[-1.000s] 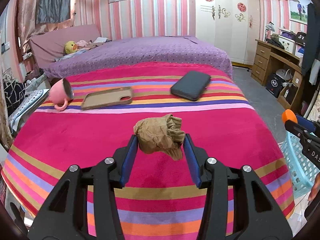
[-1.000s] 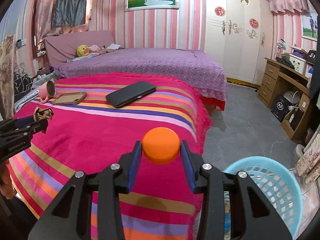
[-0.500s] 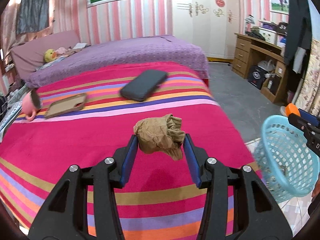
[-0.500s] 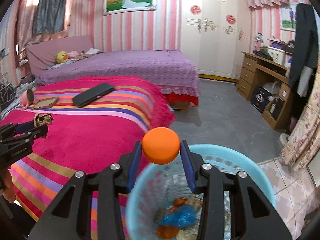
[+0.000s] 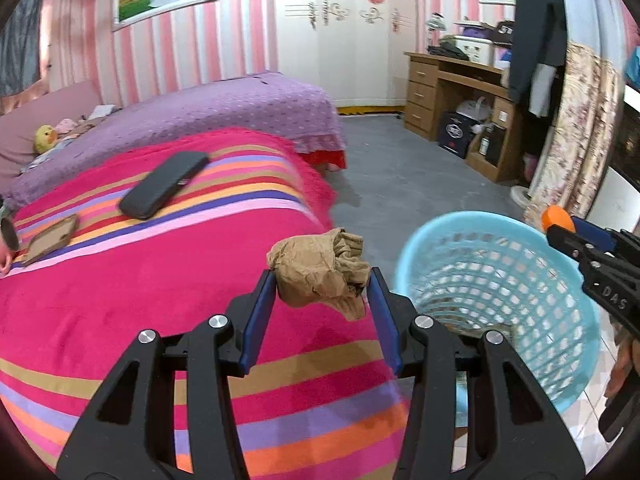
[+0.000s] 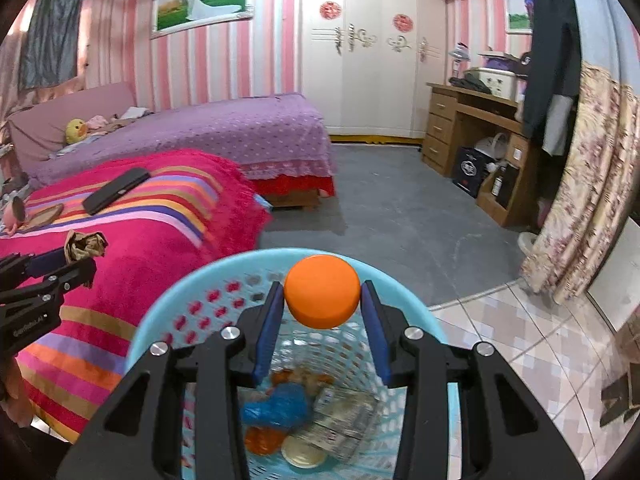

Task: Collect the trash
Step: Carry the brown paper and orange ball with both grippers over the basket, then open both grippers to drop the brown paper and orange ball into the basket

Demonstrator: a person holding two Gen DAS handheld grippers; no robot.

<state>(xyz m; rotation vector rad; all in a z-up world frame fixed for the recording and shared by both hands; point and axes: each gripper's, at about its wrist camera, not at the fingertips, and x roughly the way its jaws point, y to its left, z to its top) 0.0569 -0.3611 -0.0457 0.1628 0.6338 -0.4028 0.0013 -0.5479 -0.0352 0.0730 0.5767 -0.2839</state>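
While the right gripper (image 6: 322,306) clamps a round orange plastic cap (image 6: 322,291) above the pale-blue lattice basket (image 6: 160,340) for dropping, the left gripper (image 5: 322,294) grips crumpled brown paper (image 5: 320,274) over the striped blanket (image 5: 120,296), just beside the basket.

Crumpled brown paper (image 5: 320,276) beside basket (image 5: 496,292); orange cap (image 6: 322,291) above it

cut off: pink mug (image 5: 7,236) at left edge | blurred: litter in blue basket (image 6: 160,344) bottom
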